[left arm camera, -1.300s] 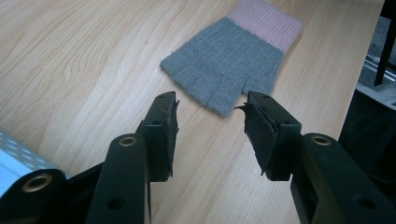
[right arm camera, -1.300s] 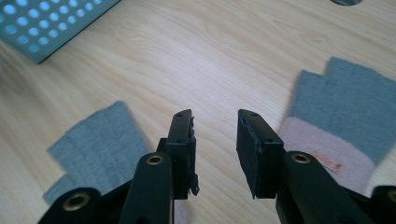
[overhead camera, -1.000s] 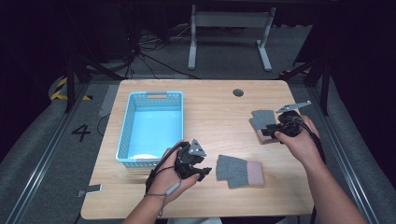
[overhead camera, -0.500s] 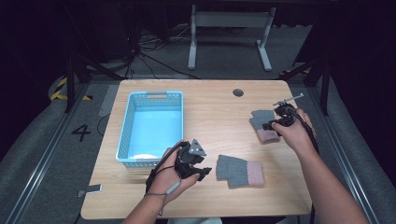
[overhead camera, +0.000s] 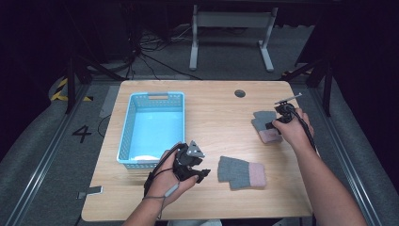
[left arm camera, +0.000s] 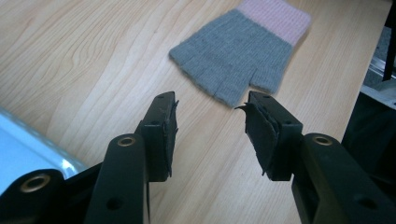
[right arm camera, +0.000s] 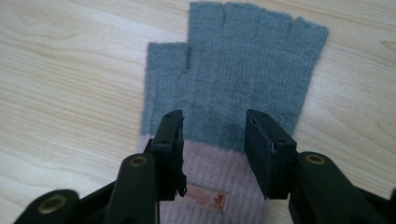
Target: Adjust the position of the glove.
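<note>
Far glove (overhead camera: 263,123): fingers pt away, cuff near person.

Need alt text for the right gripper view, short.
The right claw hangs open just above a fingerless glove, its two black jaws either side of the line where the grey hand part meets the pink cuff. The glove lies flat on a light wooden table, finger ends pointing away; a small label sits on the cuff.
</note>
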A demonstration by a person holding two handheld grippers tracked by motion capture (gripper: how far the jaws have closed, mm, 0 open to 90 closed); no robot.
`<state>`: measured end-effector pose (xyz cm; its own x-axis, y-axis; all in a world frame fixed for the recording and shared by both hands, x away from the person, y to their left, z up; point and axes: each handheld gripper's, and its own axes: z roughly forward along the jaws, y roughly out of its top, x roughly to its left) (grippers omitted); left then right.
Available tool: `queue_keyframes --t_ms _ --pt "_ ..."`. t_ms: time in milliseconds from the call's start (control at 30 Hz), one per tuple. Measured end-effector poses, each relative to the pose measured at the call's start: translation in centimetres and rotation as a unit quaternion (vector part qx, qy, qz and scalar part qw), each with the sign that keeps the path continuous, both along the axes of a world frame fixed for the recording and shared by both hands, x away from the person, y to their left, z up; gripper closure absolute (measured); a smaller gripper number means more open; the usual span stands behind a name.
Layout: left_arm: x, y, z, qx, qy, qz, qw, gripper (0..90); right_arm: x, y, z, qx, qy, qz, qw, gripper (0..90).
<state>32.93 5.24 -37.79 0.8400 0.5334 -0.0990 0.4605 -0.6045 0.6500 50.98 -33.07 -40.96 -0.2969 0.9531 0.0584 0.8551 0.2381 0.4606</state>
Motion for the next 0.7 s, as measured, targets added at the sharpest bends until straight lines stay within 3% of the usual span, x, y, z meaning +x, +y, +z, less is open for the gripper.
queue_keyframes --t_ms 200,467,567,700 --pt "-0.1 0.5 -0.4 0.006 0.008 0.012 0.9999 53.6 0.9 0.0 -0.7 0.007 0.006 -0.010 0.9999 57.2" --pt "-0.1 0.6 -0.4 0.005 0.009 0.012 0.9999 53.6 1.7 0.2 -1.4 -0.007 0.027 -0.024 0.9993 60.2" --pt "-0.1 0.5 -0.4 0.004 0.008 0.012 0.9999 53.6 1.9 0.3 -1.5 -0.016 0.028 -0.023 0.9992 66.5" --pt "-0.3 0.6 -0.2 0.004 0.007 0.012 0.9999 53.6 1.9 0.5 -1.4 -0.027 0.028 -0.016 0.9991 82.1"
